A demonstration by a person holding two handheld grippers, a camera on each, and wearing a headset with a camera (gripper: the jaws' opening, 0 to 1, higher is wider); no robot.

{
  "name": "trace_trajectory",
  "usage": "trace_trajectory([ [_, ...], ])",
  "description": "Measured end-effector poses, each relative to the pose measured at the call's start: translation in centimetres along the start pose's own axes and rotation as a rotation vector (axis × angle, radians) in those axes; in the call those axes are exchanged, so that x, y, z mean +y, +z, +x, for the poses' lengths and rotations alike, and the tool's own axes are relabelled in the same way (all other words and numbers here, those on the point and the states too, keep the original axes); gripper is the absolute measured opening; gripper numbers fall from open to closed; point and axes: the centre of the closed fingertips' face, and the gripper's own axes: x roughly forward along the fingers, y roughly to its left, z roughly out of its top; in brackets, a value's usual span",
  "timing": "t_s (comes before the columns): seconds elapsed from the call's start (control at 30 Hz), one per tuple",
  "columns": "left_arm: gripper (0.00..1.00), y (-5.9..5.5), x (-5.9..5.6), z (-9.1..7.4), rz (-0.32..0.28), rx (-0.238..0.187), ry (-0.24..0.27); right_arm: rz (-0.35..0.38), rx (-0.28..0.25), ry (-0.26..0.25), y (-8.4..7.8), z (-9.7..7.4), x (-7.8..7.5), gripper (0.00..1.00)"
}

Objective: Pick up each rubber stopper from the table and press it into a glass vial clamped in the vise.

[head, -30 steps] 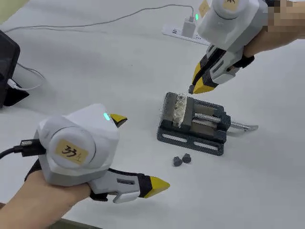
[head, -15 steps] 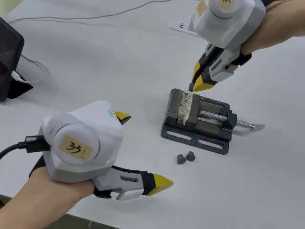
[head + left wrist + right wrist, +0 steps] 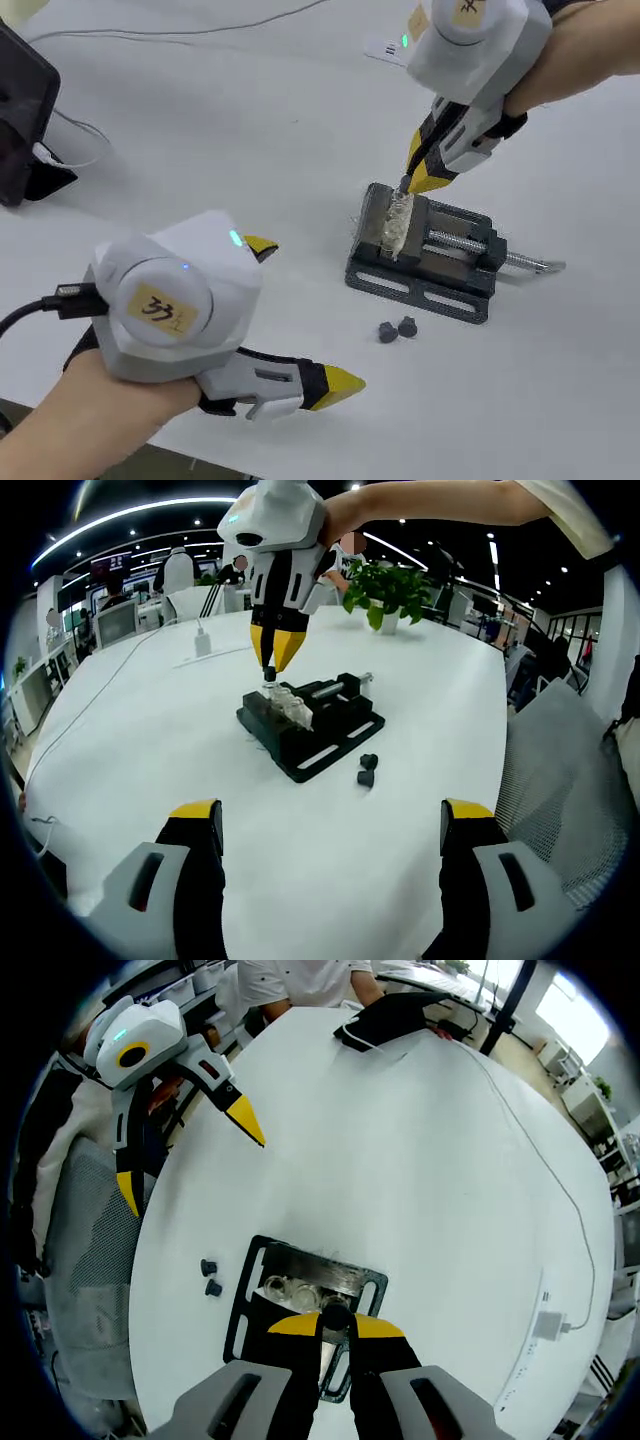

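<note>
R claw [image 3: 407,186] pinched on stopper [image 3: 336,1316], just over vials [image 3: 392,222] in vise [image 3: 445,292]. L claw [image 3: 300,316] wide apart, holding nothing. 2 stoppers [image 3: 397,328] on desk [image 3: 250,130] at vise's 6 o'clock

The right gripper [image 3: 408,185] is coming down on the vise [image 3: 452,284]. A second ago its yellow tips were hanging above and off to the screw side of the vise's clamping jaws, clear of the glass vials [image 3: 394,218]. Now that gap is closing, and the tips are settling right over the back end of the vial row in the vise. The dark rubber stopper [image 3: 336,1315] pinched between the tips is travelling down with them and is arriving at the mouth of the vial at that end. Whether it is touching the glass yet is hard to call.
</note>
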Motion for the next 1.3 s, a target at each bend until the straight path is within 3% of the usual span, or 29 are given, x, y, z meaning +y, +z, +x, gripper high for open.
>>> trace_trajectory([
  [0.5, 0.87, -0.28, -0.01, 0.19, -0.013, 0.007, -0.006, 0.002, 0.029, 0.007, -0.12, 0.50, 0.05, 0.05],
  [0.9, 0.87, 0.10, -0.25, 0.66, -0.012, -0.005, -0.013, 0.059, 0.081, -0.011, -0.17, 0.41, 0.01, 0.05],
  [1.27, 0.87, 0.28, -0.24, 0.80, -0.012, -0.012, -0.015, 0.236, 0.074, -0.032, -0.19, 0.65, -0.53, 0.04],
  [1.3, 0.87, 0.26, -0.24, 0.80, -0.014, -0.012, -0.016, 0.305, 0.072, -0.044, -0.22, 0.68, -0.54, 0.04],
])
